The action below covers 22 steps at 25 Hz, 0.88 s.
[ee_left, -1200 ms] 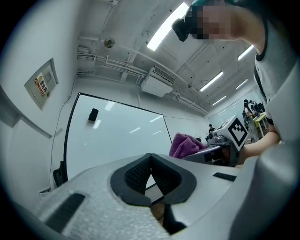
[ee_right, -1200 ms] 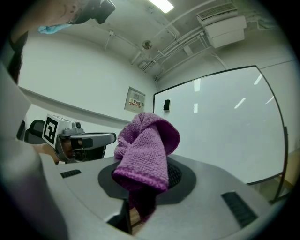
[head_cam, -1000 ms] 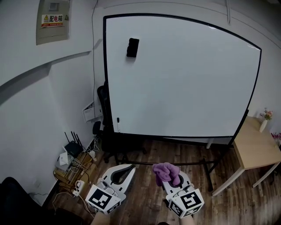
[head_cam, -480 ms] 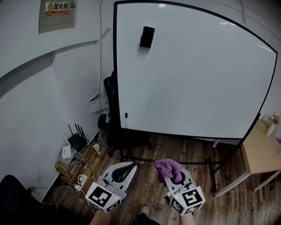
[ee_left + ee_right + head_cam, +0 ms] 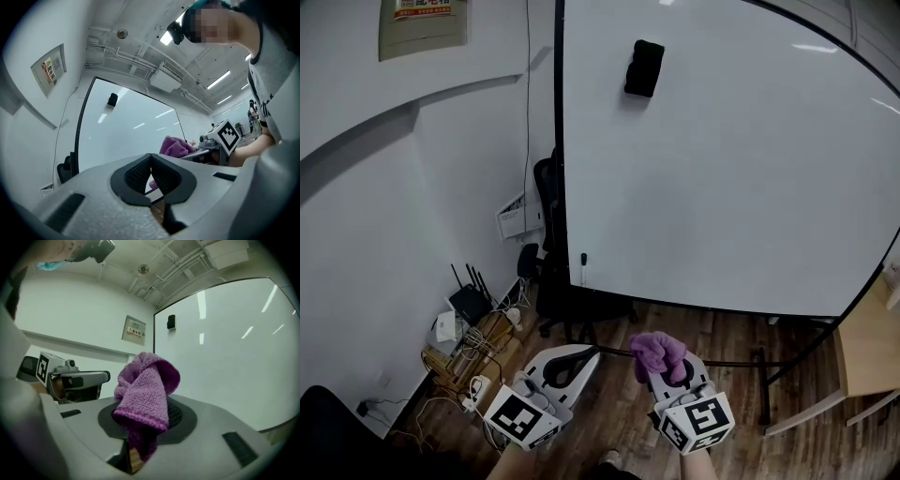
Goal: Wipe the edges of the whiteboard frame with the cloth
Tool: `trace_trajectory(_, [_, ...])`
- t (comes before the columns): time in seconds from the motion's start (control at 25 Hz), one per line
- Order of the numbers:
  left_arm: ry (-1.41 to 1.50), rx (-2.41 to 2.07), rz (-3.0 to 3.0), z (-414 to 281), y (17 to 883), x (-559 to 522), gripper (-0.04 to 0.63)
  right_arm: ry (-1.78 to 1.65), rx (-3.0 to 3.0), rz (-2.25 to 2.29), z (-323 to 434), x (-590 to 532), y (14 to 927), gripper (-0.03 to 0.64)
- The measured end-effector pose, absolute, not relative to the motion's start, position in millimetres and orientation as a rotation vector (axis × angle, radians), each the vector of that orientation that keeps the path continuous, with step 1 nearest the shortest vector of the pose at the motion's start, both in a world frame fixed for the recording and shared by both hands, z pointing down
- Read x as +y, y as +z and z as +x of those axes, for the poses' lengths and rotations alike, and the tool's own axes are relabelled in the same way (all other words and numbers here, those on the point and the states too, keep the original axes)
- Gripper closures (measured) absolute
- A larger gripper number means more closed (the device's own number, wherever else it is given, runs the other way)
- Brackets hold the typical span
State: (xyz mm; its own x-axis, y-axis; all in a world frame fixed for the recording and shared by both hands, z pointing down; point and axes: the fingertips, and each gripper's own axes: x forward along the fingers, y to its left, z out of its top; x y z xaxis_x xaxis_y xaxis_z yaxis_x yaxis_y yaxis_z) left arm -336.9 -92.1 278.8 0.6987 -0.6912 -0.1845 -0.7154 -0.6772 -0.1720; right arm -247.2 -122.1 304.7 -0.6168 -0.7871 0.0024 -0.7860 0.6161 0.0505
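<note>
Cloth point(image 5: 657, 353) was the purple one, bunched up and pinched in the right gripper point(image 5: 673, 373), whose jaws were clamped on its lower end while the rest flopped up over the tips. Left gripper point(image 5: 573, 360) had its jaws pressed together with nothing between them, so it was empty. Both were held low over the wooden floor point(image 5: 722, 328), side by side and well apart from the whiteboard point(image 5: 741, 169), so the cloth wasn't touching its black frame point(image 5: 560, 141) anywhere. Small black block point(image 5: 644, 67) was stuck high on the board near the left edge, and a marker point(image 5: 583, 260) sat down by the bottom left corner. Dark office chair point(image 5: 544, 192) stood just behind that left edge.
</note>
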Motion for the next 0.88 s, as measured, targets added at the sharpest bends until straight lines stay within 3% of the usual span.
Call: trace_trajectory(0.88, [0.137,1.193,-2.681,-351.7,292.9,-207.6,0.578,0.031,-2.787,1.339,-260.2,-243.9,341.9,0.537])
